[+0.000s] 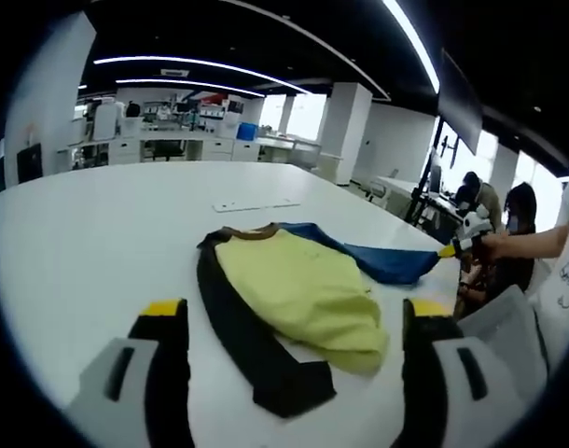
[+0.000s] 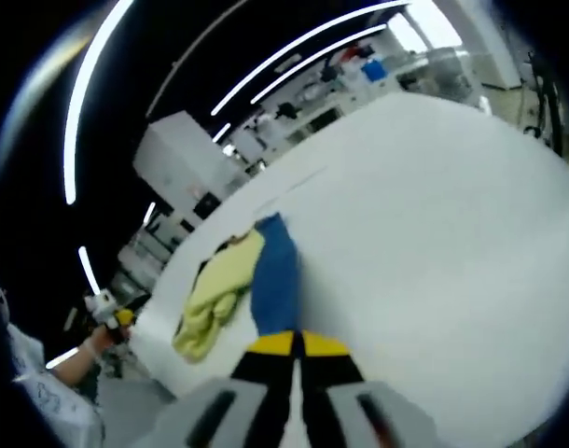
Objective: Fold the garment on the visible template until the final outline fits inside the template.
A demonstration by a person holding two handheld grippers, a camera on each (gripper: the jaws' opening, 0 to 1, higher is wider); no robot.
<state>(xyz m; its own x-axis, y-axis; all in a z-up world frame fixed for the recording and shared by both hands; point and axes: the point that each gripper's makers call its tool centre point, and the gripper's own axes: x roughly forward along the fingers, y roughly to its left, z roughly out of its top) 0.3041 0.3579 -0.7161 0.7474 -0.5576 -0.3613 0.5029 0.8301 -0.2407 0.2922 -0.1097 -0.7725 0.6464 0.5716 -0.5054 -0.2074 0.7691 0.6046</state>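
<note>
my left gripper hangs above the near edge of the white table, its 2 yellow-tipped jaws spread wide apart with nothing between them. through the gap, in the left gripper view, i see the garment lying on the table: a pale yellow body with a brown collar, a black sleeve running along its near side toward me, and a blue sleeve pulled out to the right side of the view. my right gripper pinches the tip of that blue sleeve at the table's edge, with my hand behind it.

in the right gripper view, my right gripper has its jaws pressed together on the blue sleeve, which stretches straight away from the jaw tips to the yellow body, bunched to the left of it. my other hand with the left gripper shows at the far left, off the table edge.

a thin flat white strip lies on the table beyond the collar, well apart from the garment. i cannot make out the template under the cloth. desks and shelves stand at the back of the room, and a person sits by the right side.
</note>
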